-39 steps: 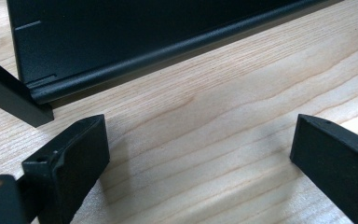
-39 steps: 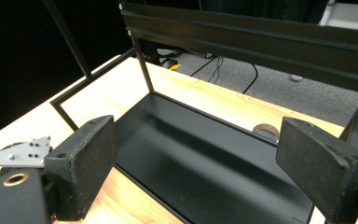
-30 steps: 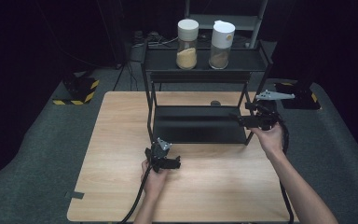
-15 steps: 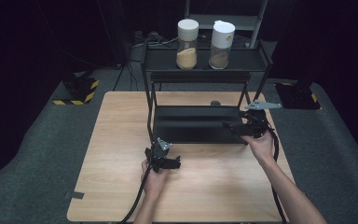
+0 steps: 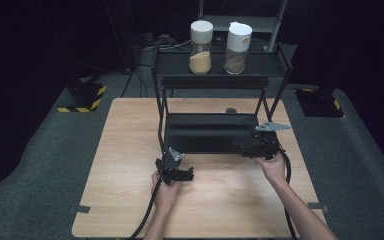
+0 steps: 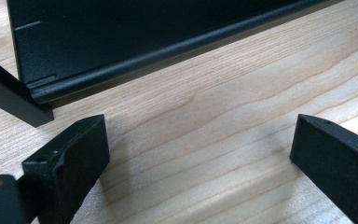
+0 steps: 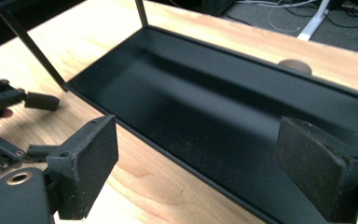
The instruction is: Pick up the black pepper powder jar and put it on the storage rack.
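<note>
Two black hand-held grippers are in my hands at the light wooden table. Left gripper sits low over the bare wood just in front of the black metal two-tier rack, near its front left leg, jaws spread wide with nothing between them. Right gripper hangs over the front right edge of the rack's lower shelf; its jaws have just been closing a little, yet they stand well apart and grip nothing. On the rack's top shelf stand two clear white-capped jars of brownish powder, side by side.
</note>
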